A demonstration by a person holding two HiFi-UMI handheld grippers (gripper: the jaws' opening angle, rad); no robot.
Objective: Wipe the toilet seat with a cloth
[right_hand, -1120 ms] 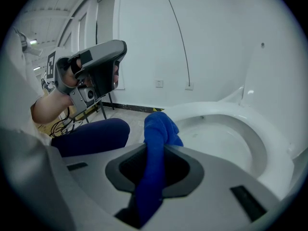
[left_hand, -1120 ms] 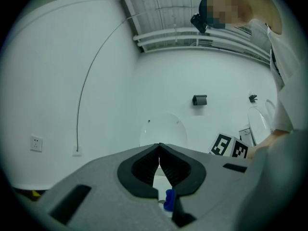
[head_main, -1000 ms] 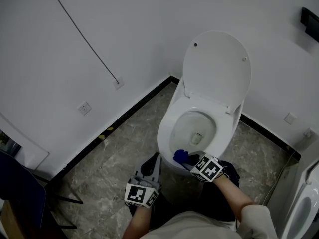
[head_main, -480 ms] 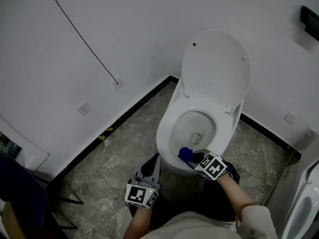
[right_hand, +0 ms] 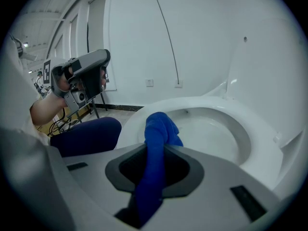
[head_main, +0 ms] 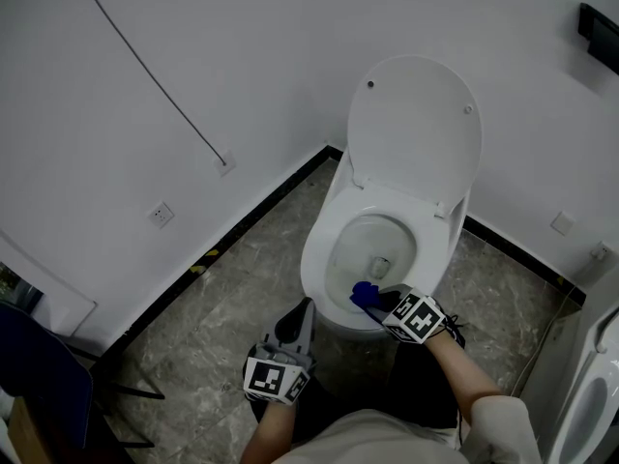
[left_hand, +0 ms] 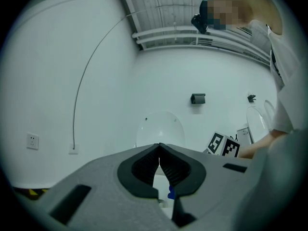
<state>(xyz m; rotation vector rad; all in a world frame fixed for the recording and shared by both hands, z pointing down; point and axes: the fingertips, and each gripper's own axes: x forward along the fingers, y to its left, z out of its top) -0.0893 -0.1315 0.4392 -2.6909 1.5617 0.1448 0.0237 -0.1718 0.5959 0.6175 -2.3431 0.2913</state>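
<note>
low in frame, right gripper (head_main: 379, 303) clamps blue cloth (head_main: 364, 295) at near rim of toilet seat (head_main: 324, 243); left gripper (head_main: 290, 334), lower centre, jaws together, empty.

At front, cloth (head_main: 364, 296) on toilet seat (head_main: 312, 259).

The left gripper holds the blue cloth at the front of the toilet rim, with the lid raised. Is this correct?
Not quite: the right gripper holds the blue cloth, as the right gripper view shows. The left gripper is shut and empty. The rest stands.
</note>
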